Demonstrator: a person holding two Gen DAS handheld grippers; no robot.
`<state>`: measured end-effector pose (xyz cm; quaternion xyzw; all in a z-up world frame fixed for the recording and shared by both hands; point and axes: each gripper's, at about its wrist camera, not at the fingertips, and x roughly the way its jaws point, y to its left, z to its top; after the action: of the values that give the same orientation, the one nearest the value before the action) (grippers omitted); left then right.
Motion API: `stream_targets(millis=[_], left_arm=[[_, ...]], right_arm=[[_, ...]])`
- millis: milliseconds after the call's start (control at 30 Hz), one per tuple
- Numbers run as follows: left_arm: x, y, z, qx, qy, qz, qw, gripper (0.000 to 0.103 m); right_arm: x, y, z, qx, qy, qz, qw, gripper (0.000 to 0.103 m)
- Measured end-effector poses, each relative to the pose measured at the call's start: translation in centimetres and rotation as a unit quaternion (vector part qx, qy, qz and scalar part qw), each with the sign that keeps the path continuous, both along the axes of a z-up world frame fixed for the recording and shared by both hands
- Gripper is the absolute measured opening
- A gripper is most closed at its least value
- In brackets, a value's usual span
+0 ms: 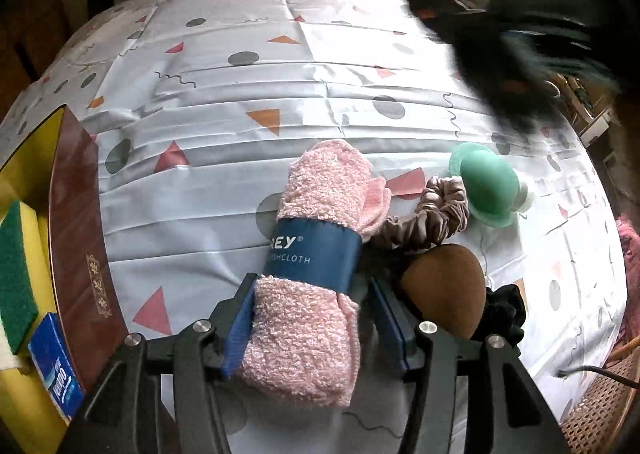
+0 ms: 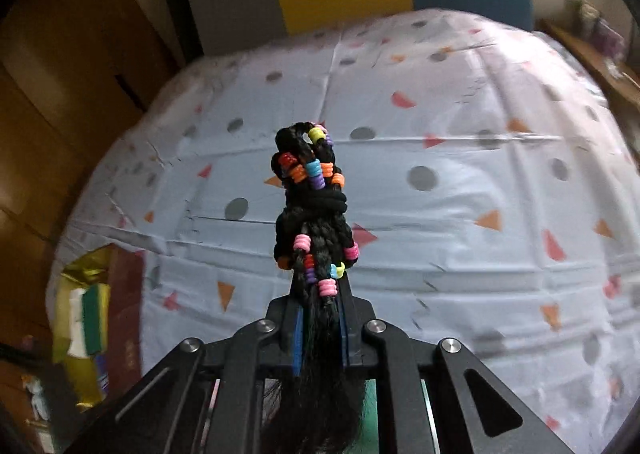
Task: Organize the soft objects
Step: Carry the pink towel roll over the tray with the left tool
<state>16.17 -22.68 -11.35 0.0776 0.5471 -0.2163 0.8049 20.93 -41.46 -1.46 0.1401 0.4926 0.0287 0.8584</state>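
Observation:
In the left wrist view, my left gripper (image 1: 314, 300) straddles a rolled pink washcloth (image 1: 316, 286) with a blue paper band; its jaws are open, the left pad touching the cloth. The cloth lies on the patterned tablecloth (image 1: 224, 102). Beside it lie a brown satin scrunchie (image 1: 428, 218), a green silicone scrubber (image 1: 488, 186), a brown teardrop sponge (image 1: 448, 286) and a black scrunchie (image 1: 506, 312). In the right wrist view, my right gripper (image 2: 320, 310) is shut on a black braided hairpiece with coloured beads (image 2: 314, 198), held above the table. It shows blurred in the left view (image 1: 516, 34).
A brown box (image 1: 80, 222) with a yellow inside stands at the table's left edge and holds a green and yellow sponge (image 1: 16, 274) and a blue packet (image 1: 56, 370). It also shows in the right wrist view (image 2: 120, 318). A woven chair seat (image 1: 600, 410) is at lower right.

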Motion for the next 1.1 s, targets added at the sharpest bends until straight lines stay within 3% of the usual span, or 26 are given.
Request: stream_targets(millis=[100,200,300,400,533,733,967,1033,1067,1100], left_arm=[[0.0,0.1,0.0,-0.007,0.004,0.004,1.0,0.055],[-0.1,0.7,0.1,-0.012,0.008,0.006,0.9999,0.054],[-0.4,1.0,0.2,-0.005,0.003,0.004,1.0,0.048],[-0.9,1.1,0.2,-0.004,-0.002,0.006,1.0,0.045],[-1.6,2.0,0.6,-0.011,0.001,0.009,0.9999,0.047],[-1.4,3.0,0.8,-0.03,0.023,-0.003,0.9993,0.049],[-1.3,2.0,0.9,0.002,0.014,-0.029,0.9995,0.049],[-0.9,1.8,0.9,0.004,0.014,-0.023,0.9996,0.047],[-0.7,1.7,0.9,0.005,0.01,-0.021,0.9997,0.035],[-0.7,1.8,1.2,0.001,0.004,-0.018,0.9998,0.034]], right_arm=[[-3.8,-1.6,1.7,-0.006,0.001,-0.009,1.0,0.013],[-7.9,-2.7,1.5,-0.028,0.022,-0.037,0.999,0.013],[-11.7,-3.5,-0.6,-0.071,0.052,-0.078,0.993,0.013],[-14.4,-4.6,-4.1,-0.07,0.098,-0.117,0.986,0.013],[-14.9,-4.7,-7.3,-0.046,0.13,-0.123,0.983,0.013],[-14.4,-4.5,-7.1,-0.053,0.119,-0.118,0.984,0.014],[-14.9,-5.2,-7.3,-0.049,0.113,-0.113,0.986,0.015],[-14.8,-4.9,-7.4,-0.056,0.112,-0.109,0.986,0.015],[-14.9,-4.8,-7.3,-0.061,0.111,-0.105,0.986,0.015],[-15.2,-4.7,-7.3,-0.065,0.11,-0.102,0.987,0.015]])
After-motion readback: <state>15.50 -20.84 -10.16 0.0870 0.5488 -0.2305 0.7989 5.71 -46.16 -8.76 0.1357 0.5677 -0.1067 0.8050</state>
